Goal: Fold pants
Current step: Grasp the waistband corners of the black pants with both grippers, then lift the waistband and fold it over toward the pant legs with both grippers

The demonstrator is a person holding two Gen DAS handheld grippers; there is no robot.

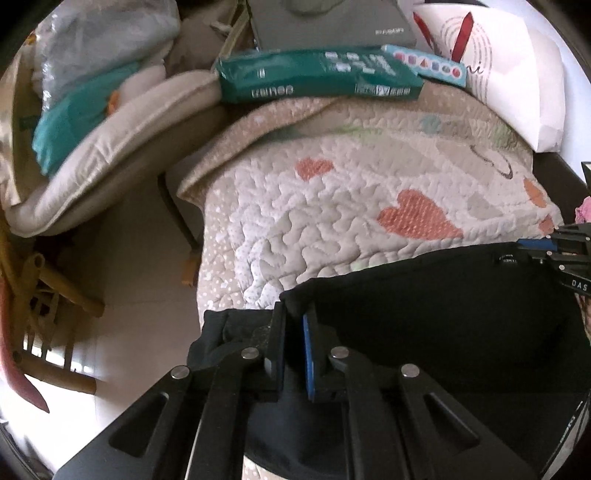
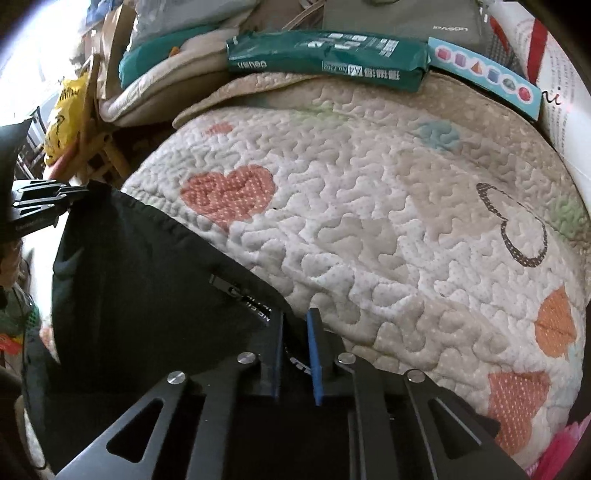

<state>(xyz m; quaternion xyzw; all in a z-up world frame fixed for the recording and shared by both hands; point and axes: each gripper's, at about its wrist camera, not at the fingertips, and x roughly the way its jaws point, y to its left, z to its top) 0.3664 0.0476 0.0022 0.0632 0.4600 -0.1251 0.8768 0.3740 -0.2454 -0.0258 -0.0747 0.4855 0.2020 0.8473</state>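
Note:
The black pants (image 1: 436,314) hang stretched between my two grippers above a quilted bedspread (image 1: 332,206) with heart shapes. My left gripper (image 1: 293,317) is shut on the left corner of the pants' top edge. My right gripper (image 2: 295,325) is shut on the other corner, near a zip pocket (image 2: 229,288) with white lettering. The pants (image 2: 140,280) spread left from it in the right wrist view. The right gripper also shows at the right edge of the left wrist view (image 1: 546,247), and the left gripper at the left edge of the right wrist view (image 2: 70,194).
A green package (image 1: 317,77) and a light-blue box (image 1: 428,66) lie at the quilt's far edge, with a grey box (image 1: 332,22) behind. A white bag (image 1: 517,74) stands far right. Cushions (image 1: 110,147), wooden furniture (image 1: 55,295) and floor lie left of the bed.

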